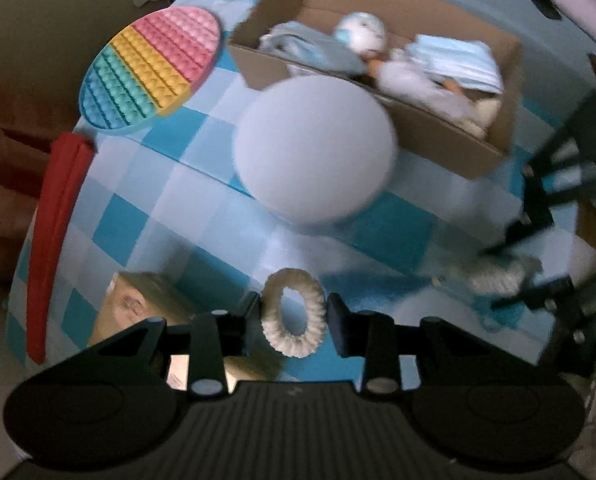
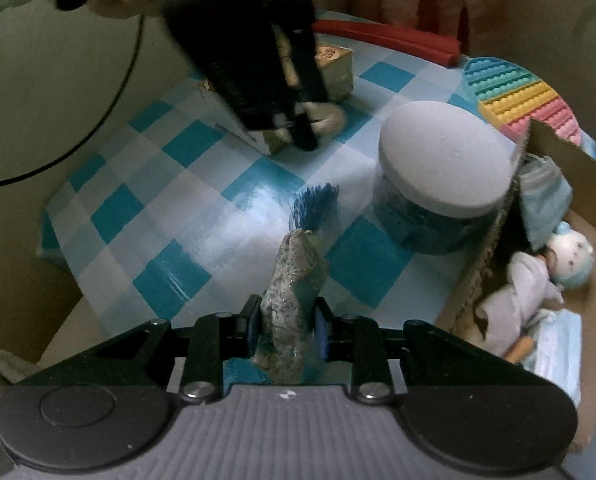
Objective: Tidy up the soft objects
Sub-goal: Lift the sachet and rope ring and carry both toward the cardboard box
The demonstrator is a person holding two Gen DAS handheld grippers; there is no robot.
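the left gripper (image 1: 293,318) squeezes a white fluffy ring (image 1: 294,312) standing on its edge, hole facing us, above the checked table (image 1: 146,200). the right gripper (image 2: 286,326) pinches a shiny pouch (image 2: 294,308), its long side pointing away, blue tassel (image 2: 315,206) at the far end, beside the cardboard box (image 2: 553,152)

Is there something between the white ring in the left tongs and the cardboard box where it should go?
Yes. The jar with the pale lid stands on the checked cloth right in front of the cardboard box, between it and the white ring held in the left tongs.
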